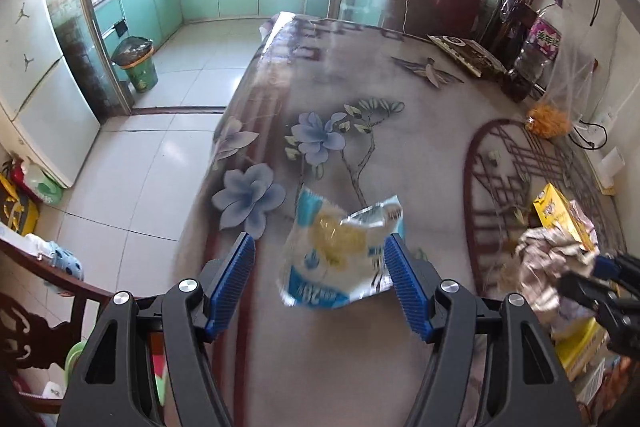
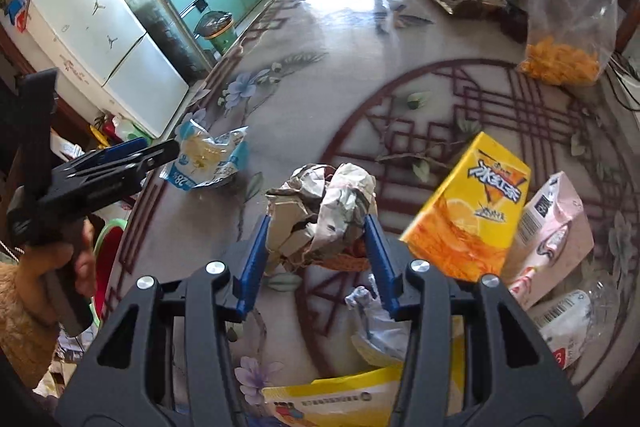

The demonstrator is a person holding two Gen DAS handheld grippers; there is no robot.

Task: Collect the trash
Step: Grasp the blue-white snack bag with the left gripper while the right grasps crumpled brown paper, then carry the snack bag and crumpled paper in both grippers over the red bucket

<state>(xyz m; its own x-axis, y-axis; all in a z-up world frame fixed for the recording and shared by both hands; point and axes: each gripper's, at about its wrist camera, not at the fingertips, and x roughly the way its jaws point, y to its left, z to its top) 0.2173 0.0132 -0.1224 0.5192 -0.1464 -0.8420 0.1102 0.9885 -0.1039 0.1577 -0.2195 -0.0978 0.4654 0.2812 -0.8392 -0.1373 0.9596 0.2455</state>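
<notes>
A crumpled blue-and-white snack wrapper [image 1: 340, 255] lies on the flowered table near its left edge; it also shows in the right wrist view [image 2: 208, 159]. My left gripper [image 1: 320, 263] is open, its blue pads on either side of the wrapper, the right pad touching it. A crumpled ball of paper [image 2: 320, 211] sits between the pads of my right gripper [image 2: 318, 243], which close on its sides. The right gripper [image 1: 600, 267] with the paper ball [image 1: 552, 259] shows at the right of the left wrist view.
A yellow tea carton [image 2: 468, 211], a pink carton [image 2: 556, 231], a plastic bottle [image 2: 572, 323] and a yellow box [image 2: 332, 403] lie near the right gripper. A clear bag of orange snacks [image 2: 564, 39] and a large bottle [image 1: 536, 47] stand far right. A green bin [image 1: 136, 63] stands on the kitchen floor.
</notes>
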